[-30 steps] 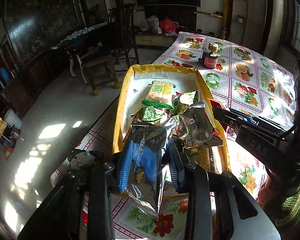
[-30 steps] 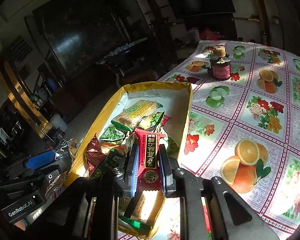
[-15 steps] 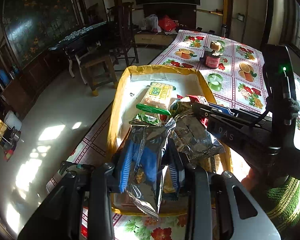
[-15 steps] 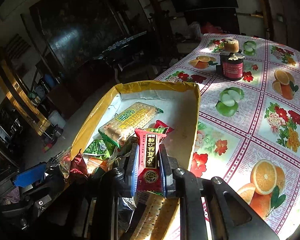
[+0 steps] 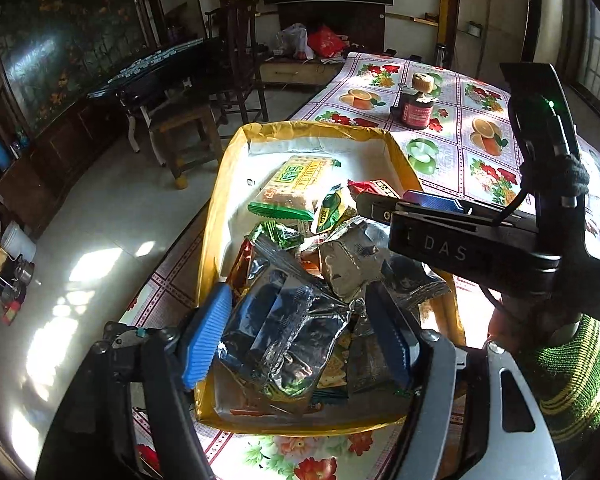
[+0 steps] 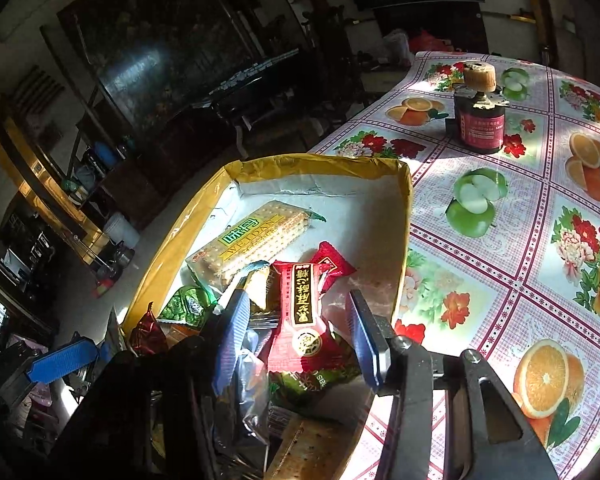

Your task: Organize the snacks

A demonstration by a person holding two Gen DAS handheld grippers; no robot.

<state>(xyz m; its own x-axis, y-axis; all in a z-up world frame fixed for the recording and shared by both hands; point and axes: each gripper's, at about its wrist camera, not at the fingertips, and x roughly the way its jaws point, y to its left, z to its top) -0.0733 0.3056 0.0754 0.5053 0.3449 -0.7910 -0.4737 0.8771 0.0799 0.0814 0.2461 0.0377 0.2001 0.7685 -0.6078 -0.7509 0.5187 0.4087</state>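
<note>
1. The left gripper (image 5: pixel 300 336) is seen low over the near end of a yellow box (image 5: pixel 210 248); its jaws are opening, and the blue pads (image 5: pixel 206 336) stand clear on either side of a silver foil packet (image 5: pixel 284 332), which lies between them on the heap of snacks without being pressed.
2. The right gripper (image 6: pixel 296 340) is held over the same box (image 6: pixel 404 216) from the other side; its jaws are also opening, and a red sweet packet (image 6: pixel 304 320) with gold lettering is seen between the pads, touched by neither.
3. In the left wrist view the right gripper (image 5: pixel 384 210) reaches in from the right across the box's edge, and a green knitted sleeve (image 5: pixel 572 380) is seen behind it.
4. The near half of the box is filled with a loose pile of wrappers: crumpled silver packets (image 5: pixel 352 264), small green sachets (image 5: pixel 280 236) and a cracker pack (image 5: pixel 332 368) lying underneath.
5. Further in, a long biscuit packet (image 5: pixel 296 192) with a green end lies flat on the white floor of the box, just beyond the pile.
6. The box rests at the edge of a table covered by a fruit-and-flower cloth (image 6: pixel 520 240).
7. Well beyond the box, a dark jar (image 6: pixel 480 120) with a cork-coloured top stands upright on the cloth.
8. Past the table, a wooden stool (image 5: pixel 188 136) and a dark chair (image 5: pixel 236 52) are seen on the tiled floor.
</note>
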